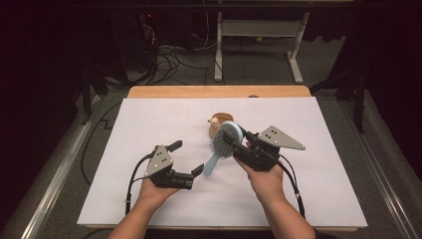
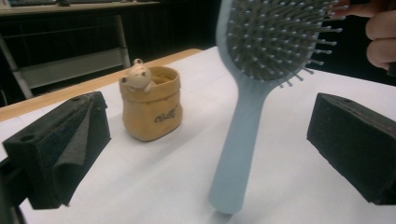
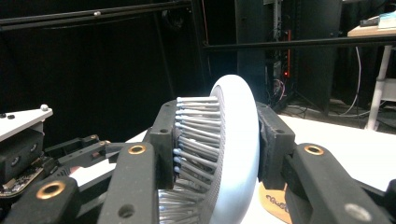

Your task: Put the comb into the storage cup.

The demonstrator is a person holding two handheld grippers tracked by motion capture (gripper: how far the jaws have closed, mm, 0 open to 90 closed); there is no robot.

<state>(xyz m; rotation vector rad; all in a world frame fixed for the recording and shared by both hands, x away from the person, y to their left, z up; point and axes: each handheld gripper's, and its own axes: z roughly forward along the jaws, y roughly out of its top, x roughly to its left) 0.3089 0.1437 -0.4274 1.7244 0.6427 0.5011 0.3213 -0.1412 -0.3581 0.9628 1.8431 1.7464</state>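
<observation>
A light blue hairbrush (image 1: pixel 225 142) hangs tilted over the white table cover (image 1: pixel 308 189), head up and handle slanting down to the left. My right gripper (image 1: pixel 235 143) is shut on the brush head, one pad on the bristles and one on the back (image 3: pixel 233 154). To the left, my left gripper (image 1: pixel 186 158) is open, its jaws standing on either side of the handle's lower end (image 2: pixel 236 158) without touching it. Behind the brush stands a small tan pot with a bear figure (image 2: pixel 150 105), upright on the cover (image 1: pixel 217 124).
The wooden table edge (image 1: pixel 219 91) runs along the back of the cover. On the floor beyond it are a white desk frame (image 1: pixel 259 30) and loose cables (image 1: pixel 169 59). Fingers of the hand holding the right gripper (image 2: pixel 380 32) are beside the brush head.
</observation>
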